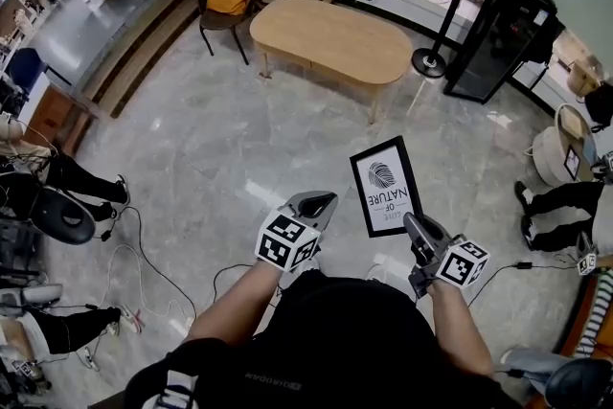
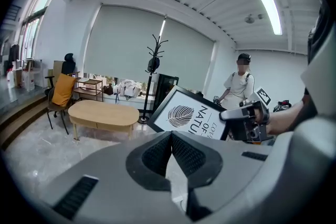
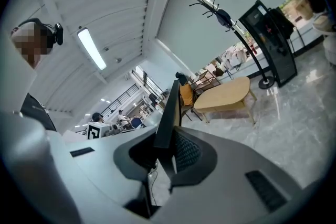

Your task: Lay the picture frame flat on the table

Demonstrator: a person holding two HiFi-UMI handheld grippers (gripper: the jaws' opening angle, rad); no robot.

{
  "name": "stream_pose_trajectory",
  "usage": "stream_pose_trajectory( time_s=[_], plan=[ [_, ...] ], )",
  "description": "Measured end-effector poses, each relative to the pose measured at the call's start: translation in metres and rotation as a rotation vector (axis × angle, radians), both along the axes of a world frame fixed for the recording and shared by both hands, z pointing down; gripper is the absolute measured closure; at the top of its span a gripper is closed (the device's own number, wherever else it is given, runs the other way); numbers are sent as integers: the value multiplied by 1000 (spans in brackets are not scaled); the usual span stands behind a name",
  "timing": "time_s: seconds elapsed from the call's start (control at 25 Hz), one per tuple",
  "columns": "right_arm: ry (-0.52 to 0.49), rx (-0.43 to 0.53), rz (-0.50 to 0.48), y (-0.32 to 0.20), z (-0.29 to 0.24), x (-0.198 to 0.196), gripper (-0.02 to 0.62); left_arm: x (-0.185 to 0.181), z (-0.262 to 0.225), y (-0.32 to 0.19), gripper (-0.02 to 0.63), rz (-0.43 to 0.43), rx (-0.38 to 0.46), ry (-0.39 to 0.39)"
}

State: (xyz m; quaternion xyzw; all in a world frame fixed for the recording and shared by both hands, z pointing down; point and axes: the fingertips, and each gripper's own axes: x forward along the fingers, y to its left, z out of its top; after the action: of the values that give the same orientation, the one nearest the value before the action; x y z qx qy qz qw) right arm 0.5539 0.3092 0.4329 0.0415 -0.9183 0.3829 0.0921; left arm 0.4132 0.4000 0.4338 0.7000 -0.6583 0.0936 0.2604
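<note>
Marble floor (image 1: pixel 220 139) lies open between me and the oval wooden counter (image 1: pixel 330 38), which stands well ahead of me. On the left, my left hand-held gripper (image 1: pixel 316 203) has its pads pressed together on nothing and dips a little, so it is free to help. Just to its right the picture frame (image 1: pixel 385 185) is up in the air, print facing me, nowhere near the wood yet. My right hand-held gripper (image 1: pixel 414 225) is pinching it at the lower right corner, the thin edge between the pads. That is a small bite on a broad, flat thing, so I judge it could swing or slip on the way. I would carry it over slowly and bring the free gripper under the far edge as a rest. Then I would touch one long edge to the counter first and lower the rest flat, letting go only once it lies fully supported.
</note>
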Motion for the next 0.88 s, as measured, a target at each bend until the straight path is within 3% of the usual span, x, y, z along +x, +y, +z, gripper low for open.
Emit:
stream_pose_trajectory(
  time_s=[0.24,0.6,0.88],
  plan=[
    [36,-26,-33,22,10,-30,555,-22,4,16,601,5,-4,5],
    [31,-8,-75,66,16,-111,555,-107,12,71,601,-68,-1,20],
    [67,-7,-139,92,27,-163,554,-150,29,101,601,-123,-19,45]
  ],
)
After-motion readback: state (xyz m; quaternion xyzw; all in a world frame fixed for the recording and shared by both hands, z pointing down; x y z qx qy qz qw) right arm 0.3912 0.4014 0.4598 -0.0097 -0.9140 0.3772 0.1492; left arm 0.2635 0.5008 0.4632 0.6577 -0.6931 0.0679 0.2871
